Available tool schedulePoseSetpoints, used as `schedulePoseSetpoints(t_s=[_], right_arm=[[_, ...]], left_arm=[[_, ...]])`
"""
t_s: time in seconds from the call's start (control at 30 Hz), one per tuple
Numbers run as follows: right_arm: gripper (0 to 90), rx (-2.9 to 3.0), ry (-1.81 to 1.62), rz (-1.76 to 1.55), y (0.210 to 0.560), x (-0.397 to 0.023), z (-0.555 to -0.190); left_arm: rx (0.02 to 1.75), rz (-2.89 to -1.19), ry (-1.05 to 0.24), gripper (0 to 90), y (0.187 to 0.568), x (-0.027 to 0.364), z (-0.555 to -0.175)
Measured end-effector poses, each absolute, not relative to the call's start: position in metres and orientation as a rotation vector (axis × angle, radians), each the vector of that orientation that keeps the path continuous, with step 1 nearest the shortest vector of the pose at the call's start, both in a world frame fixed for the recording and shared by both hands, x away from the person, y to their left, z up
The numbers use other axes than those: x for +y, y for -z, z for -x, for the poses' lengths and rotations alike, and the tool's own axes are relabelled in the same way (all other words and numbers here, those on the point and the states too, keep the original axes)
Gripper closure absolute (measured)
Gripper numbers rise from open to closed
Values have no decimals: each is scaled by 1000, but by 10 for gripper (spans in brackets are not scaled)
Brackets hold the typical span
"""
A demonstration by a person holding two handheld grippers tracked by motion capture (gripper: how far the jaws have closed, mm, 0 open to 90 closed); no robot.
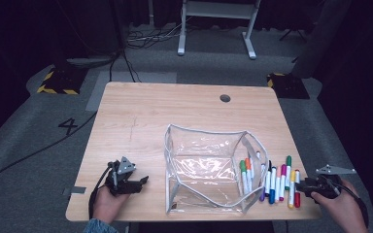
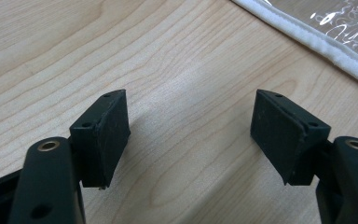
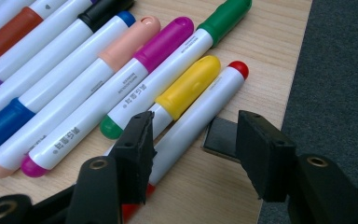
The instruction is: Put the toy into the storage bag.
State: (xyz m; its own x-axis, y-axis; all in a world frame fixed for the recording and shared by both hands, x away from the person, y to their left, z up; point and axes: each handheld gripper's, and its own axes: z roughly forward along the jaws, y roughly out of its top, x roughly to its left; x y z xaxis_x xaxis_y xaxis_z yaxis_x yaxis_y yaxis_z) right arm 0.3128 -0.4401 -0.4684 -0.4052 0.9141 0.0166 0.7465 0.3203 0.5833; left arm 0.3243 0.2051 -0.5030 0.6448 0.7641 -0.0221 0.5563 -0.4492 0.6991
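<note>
Right of the clear zip-edged plastic pouch [image 1: 201, 167], right gripper [image 3: 191, 140] straddles the red-capped white marker [image 3: 200, 116] unclamped, left gripper [image 2: 191, 135] open, nothing packed.

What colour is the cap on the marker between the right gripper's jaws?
Red: the outermost marker has red ends, clearest in the right gripper view.
</note>
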Motion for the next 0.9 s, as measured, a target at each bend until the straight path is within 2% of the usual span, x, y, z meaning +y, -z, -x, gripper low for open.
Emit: schedulePoseSetpoints(t_s=[0.3,0.67,0.9], right_arm=[[514,2265,-696,-1494,472,-445,-308],[764,2264,-591,-1589,472,-453,-312],[768,2247,-633,-1616,467,-455,-311]], left_arm=[[1023,-2173,-389,281,503,205,-324],[1020,-2175,-390,281,503,205,-325],[1015,-2175,-389,280,503,205,-325]])
